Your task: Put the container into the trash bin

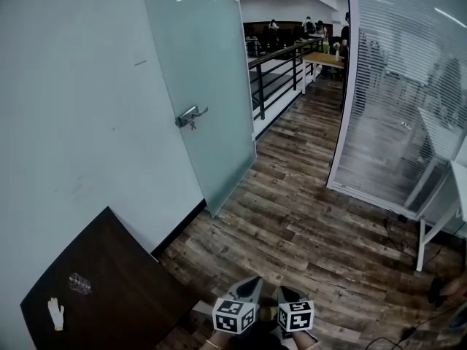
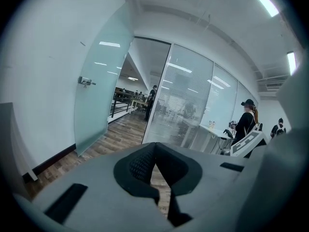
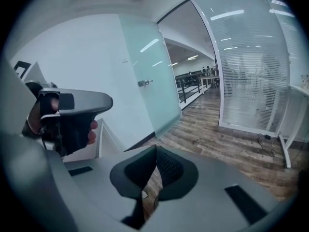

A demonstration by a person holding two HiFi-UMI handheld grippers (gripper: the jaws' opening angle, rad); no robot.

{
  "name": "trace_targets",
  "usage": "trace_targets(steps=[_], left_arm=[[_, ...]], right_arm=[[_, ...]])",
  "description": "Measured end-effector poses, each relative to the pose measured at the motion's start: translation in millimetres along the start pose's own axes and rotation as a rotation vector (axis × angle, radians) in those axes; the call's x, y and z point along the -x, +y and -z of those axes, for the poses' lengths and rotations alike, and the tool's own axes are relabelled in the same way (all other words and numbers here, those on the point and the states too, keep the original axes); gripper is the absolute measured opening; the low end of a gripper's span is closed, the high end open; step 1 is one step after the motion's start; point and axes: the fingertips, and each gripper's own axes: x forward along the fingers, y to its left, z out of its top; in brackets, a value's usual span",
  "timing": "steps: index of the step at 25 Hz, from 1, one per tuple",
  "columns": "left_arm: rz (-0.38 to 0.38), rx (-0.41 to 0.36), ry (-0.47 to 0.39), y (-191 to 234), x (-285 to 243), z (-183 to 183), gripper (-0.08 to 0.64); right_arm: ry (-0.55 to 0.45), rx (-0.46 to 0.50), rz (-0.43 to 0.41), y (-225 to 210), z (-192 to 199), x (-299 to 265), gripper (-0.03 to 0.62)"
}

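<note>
Left hand-held gripper (image 2: 155, 150) and right hand-held gripper (image 3: 155, 150) (empty) are closed.

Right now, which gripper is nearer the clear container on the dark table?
Left. The left gripper is just past the right edge of the dark table, the clear container to its left; the right gripper sits beside it, farther right.

Floor (image 1: 306, 217): wood planks, grained, matt brown. Door (image 1: 208, 86): frosted glass, smooth; handle (image 1: 190, 116): metal, dull sheen. Tabletop (image 1: 109, 283): dark, matt. Container (image 1: 79, 284): clear, glossy. Left gripper (image 2: 155, 146), right gripper (image 3: 156, 150): grey matt plastic; pads (image 3: 169, 170) black, ribbed.
</note>
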Motion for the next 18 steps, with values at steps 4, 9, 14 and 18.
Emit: trace_targets(steps=[4,9,14,18], left_arm=[[-0.001,-0.019,-0.014,-10.3,11.2,-13.7,0.015],[0.01,-0.038,-0.043,-23.7,28.7,-31.6,0.015],[0.028,-0.073,-0.062,-36.6,41.2,-43.1,0.015],[0.019,-0.082,-0.073,-33.6,49.2,-48.2,0.015]], right_arm=[[-0.094,0.034,-0.025,9.2,-27.2,22.9,0.008],[-0.168,0.133,-0.033,24.3,-60.2,49.0,0.008],[-0.222,0.185,-0.019,31.3,-77.2,71.9,0.008],[-0.253,0.205,-0.021,40.8,-86.5,83.8,0.008]])
